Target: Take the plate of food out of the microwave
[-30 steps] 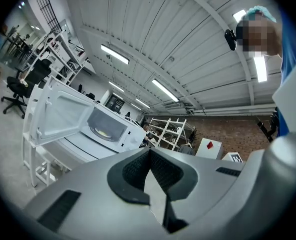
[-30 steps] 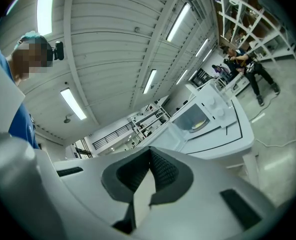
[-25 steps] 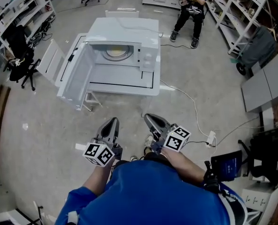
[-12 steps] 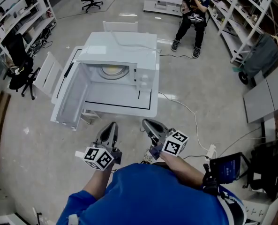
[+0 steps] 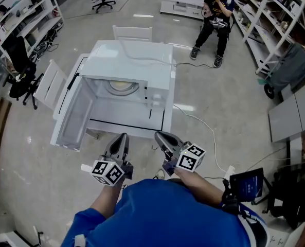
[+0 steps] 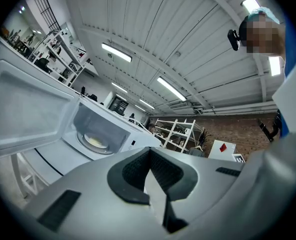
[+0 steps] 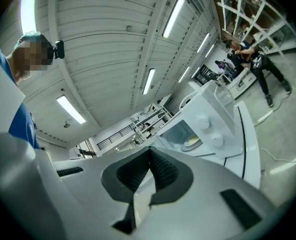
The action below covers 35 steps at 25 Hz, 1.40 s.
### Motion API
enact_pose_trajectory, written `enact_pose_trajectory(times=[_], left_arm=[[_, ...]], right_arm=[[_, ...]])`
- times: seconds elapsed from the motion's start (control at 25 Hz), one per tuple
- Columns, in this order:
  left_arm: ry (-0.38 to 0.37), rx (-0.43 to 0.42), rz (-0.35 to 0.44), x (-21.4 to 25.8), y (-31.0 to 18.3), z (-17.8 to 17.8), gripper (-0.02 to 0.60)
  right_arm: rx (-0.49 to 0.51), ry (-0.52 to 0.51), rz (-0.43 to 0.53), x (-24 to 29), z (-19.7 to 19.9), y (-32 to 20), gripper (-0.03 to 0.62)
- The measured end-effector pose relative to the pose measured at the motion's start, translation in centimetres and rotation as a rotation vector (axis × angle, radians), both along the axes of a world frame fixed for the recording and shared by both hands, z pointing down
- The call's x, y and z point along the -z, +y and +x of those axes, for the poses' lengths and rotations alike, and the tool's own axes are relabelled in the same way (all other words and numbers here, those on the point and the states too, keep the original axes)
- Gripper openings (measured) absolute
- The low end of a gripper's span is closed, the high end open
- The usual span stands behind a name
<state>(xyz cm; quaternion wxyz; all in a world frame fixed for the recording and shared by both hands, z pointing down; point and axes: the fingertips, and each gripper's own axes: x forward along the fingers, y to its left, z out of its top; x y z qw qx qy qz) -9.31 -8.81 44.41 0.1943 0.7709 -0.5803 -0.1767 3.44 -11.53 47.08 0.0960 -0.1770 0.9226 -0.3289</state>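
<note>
Two steps look left: reaching in and lifting out. The white microwave [image 5: 131,60] sits on a low table [image 5: 119,121] at the far side, its door [image 5: 74,118] swung wide to the left, so opening appears done. The plate of food [image 5: 122,87] lies inside. Nearer, the left gripper [image 5: 122,137] and right gripper [image 5: 160,136] are both closed on nothing.

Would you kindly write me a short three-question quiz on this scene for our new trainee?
1. True or false: the microwave door is open.
2. The plate lies: A on top of the microwave, B inside it, C on the door.
3. What do the left gripper and right gripper hold?
Key: 1 true; 2 B; 3 nothing, both are shut.
</note>
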Motion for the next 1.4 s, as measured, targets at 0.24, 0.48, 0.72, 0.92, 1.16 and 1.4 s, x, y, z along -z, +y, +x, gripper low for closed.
enact_pose_trajectory(times=[0.24,0.48,0.72,0.92,1.16,1.4], left_arm=[[0.008,0.022,-0.028,-0.8,-1.1,0.7,0.009],[0.005,0.053,-0.018,-0.6,-2.6,0.3,0.009],[0.010,0.069,-0.034,-0.8,-3.9,-1.8,0.009],[0.018,0.057,-0.043,-1.1,-6.2,-3.8,0.009],[0.014,0.040,-0.074,-2.7,-9.7,-6.6,0.009],[0.003,0.012,-0.115,-4.8,-12.6,-8.5,0.009]], right_arm=[[0.021,0.009,-0.031,-1.0,0.5,-1.0,-0.009],[0.048,0.018,-0.020,-0.8,0.1,-2.8,-0.009],[0.048,0.011,-0.037,-1.0,-1.4,-3.8,-0.009],[0.036,0.031,-0.058,-1.8,-3.2,-5.3,-0.009],[0.012,0.041,-0.072,-2.4,-6.0,-7.4,-0.009],[-0.020,0.070,-0.073,-2.7,-7.2,-8.3,-0.009]])
